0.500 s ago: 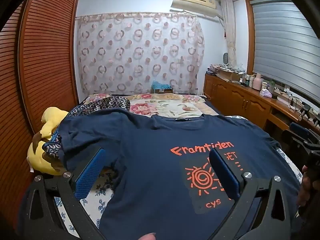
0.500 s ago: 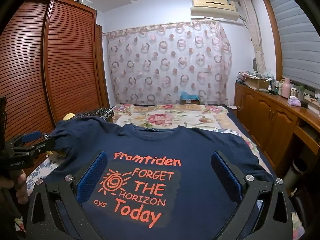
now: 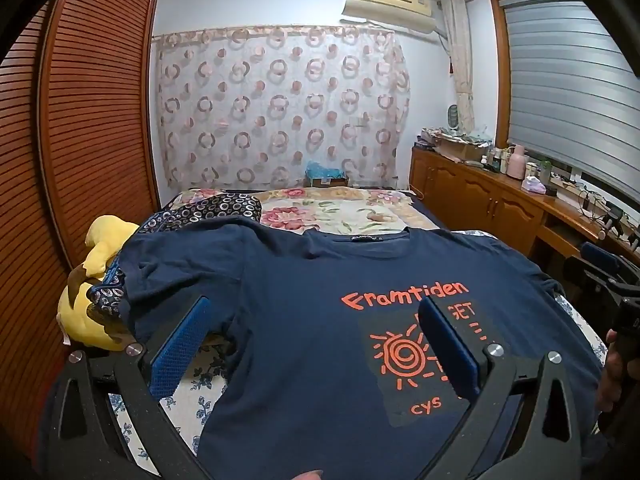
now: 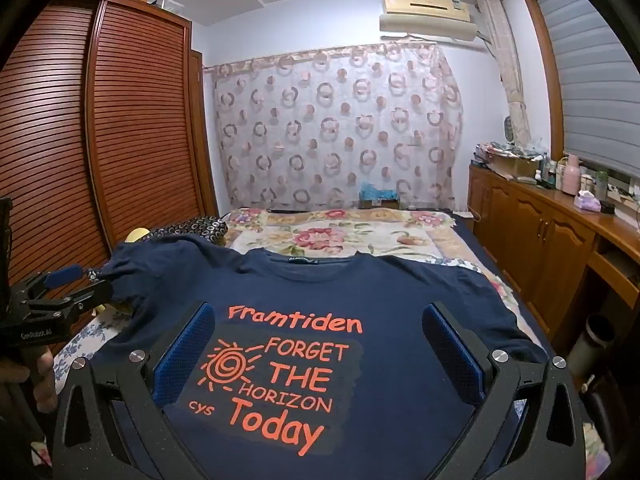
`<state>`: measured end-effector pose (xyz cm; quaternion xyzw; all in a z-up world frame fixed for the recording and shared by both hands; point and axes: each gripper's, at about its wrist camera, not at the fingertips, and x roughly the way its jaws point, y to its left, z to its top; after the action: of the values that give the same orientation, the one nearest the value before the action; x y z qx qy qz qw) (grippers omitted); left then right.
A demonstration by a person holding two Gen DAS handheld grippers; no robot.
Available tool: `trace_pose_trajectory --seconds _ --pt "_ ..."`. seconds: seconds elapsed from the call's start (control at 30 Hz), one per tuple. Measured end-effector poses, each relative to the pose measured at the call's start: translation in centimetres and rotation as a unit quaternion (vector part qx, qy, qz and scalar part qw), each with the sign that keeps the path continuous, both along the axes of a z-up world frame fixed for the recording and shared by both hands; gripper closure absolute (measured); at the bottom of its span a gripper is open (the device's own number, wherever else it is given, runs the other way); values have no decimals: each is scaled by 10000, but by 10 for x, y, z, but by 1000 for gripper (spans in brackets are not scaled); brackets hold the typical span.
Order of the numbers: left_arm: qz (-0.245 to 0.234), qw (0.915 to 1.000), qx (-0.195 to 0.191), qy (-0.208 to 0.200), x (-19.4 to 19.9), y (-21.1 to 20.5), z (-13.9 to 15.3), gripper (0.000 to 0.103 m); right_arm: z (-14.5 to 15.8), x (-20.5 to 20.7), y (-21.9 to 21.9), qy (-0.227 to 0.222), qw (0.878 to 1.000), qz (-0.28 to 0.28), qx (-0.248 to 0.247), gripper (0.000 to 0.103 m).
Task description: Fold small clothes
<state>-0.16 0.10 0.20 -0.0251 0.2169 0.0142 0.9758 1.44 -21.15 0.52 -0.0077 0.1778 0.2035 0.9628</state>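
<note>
On the bed (image 4: pixel 472 236) | navy cotton T-shirt with orange print (image 4: pixel 380 300) flat, collar far, hem near | left tool (image 3: pixel 316 344) beside crumpled left sleeve; right tool (image 4: pixel 320 354) over chest | both spread, empty

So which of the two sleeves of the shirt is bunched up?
The sleeve beside the yellow plush toy; the other sleeve lies flat.

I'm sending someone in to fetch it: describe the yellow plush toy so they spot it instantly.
Start at the bed and go to its edge beside the brown louvred wardrobe. The yellow plush toy lies there by the navy T-shirt's sleeve, the only bright yellow thing among dark fabrics.
</note>
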Motion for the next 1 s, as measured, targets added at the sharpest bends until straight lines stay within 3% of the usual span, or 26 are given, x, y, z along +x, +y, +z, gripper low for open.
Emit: trace_pose_trajectory --seconds 1.0 --pt "61 9999 101 -89 -5 -1 8 0 1 -2 1 8 10000 -5 5 0"
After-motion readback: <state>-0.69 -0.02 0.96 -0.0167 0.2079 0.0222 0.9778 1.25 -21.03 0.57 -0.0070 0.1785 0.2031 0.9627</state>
